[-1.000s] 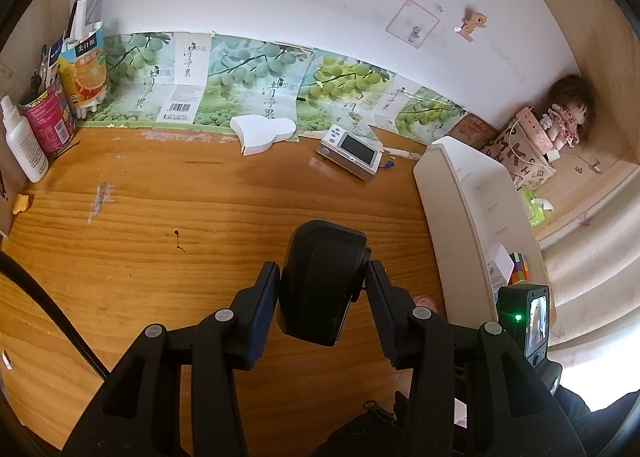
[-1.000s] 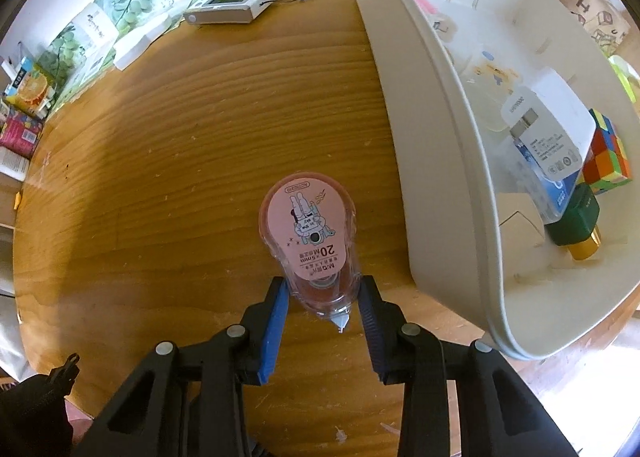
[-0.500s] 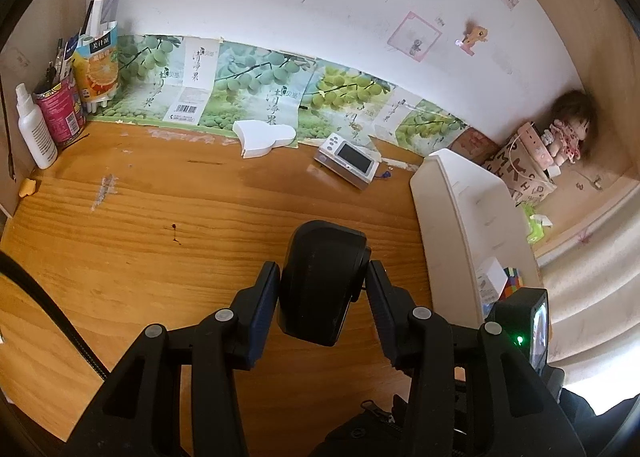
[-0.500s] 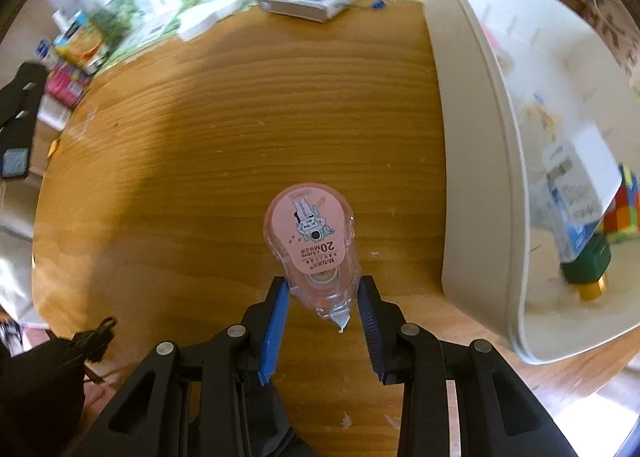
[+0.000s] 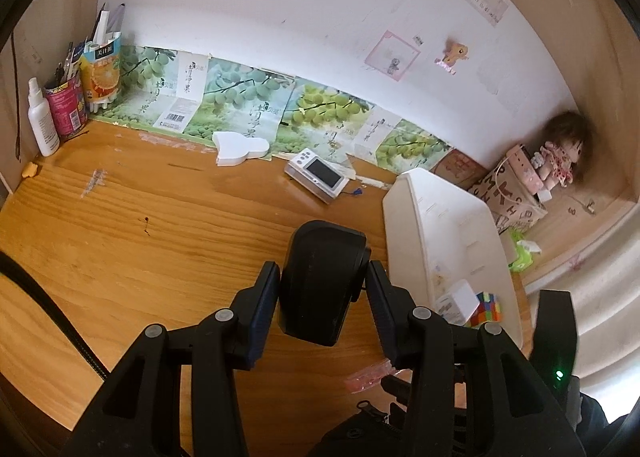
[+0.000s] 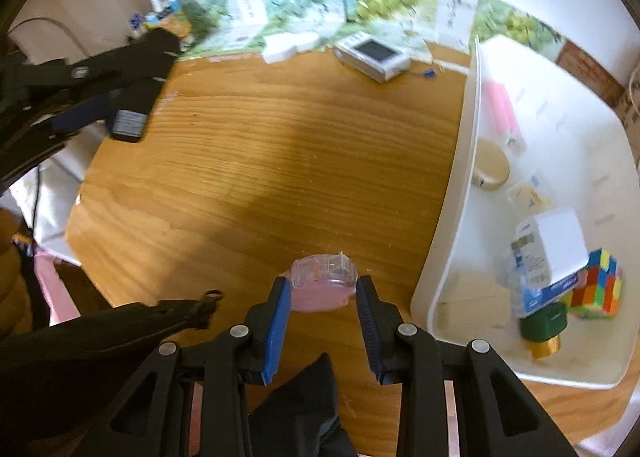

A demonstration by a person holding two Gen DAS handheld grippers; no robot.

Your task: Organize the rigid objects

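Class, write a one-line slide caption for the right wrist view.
Right gripper holds a pink tape dispenser beside the white bin.

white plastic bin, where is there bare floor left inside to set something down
Bare floor runs along the far half of the white plastic bin, beyond the round tan lid. The near corner is crowded: white-and-blue box, multicoloured puzzle cube, green gold-capped bottle.

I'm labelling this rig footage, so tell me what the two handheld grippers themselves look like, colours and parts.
Both look alike. The left gripper has black plastic linkage arms with round silver pivot pins, and dark blue ribbed pads lining its two fingers. The right gripper has the same black frame and silver pins, with brighter blue ribbed pads. A black cable runs past the left one.
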